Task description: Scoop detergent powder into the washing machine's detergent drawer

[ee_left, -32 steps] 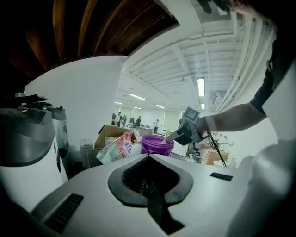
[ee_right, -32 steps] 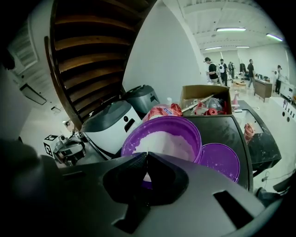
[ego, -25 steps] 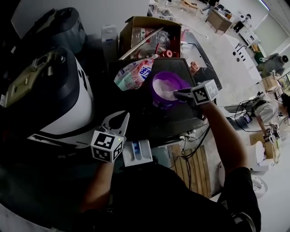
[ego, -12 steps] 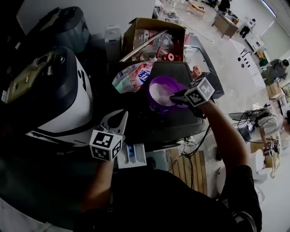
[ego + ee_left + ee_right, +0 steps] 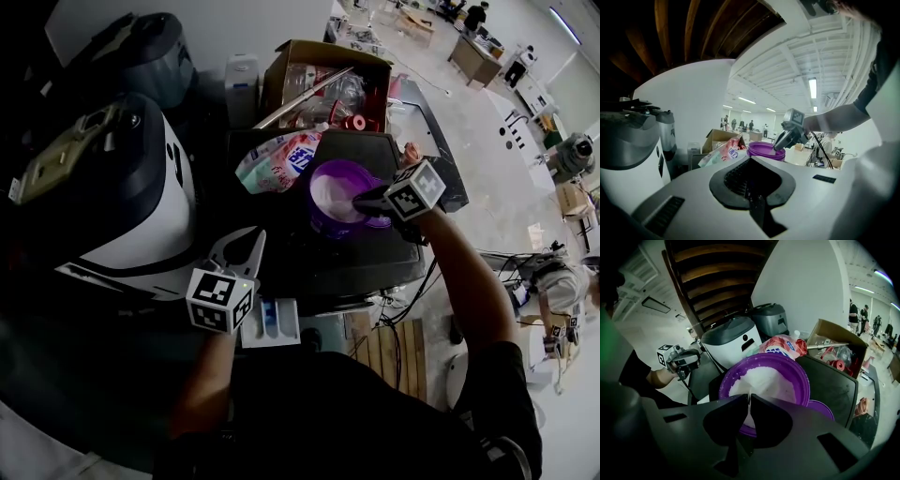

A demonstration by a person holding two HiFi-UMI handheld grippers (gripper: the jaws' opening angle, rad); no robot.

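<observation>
Right gripper (image 5: pixel 362 200): jaws closed to a narrow slit on a thin white strip (image 5: pixel 749 403), tips down at the powder (image 5: pixel 330 192) in the purple bowl (image 5: pixel 347 167)

Bowl: on the dark surface (image 5: pixel 309 258), just beside the detergent bag (image 5: pixel 277 159)

Left gripper (image 5: pixel 246 251): jaws together, holding nothing, near the washer (image 5: pixel 131 216)

Drawer (image 5: pixel 270 321): pulled out, white with a blue compartment, just beside the left gripper's marker cube, well apart from the bowl
</observation>
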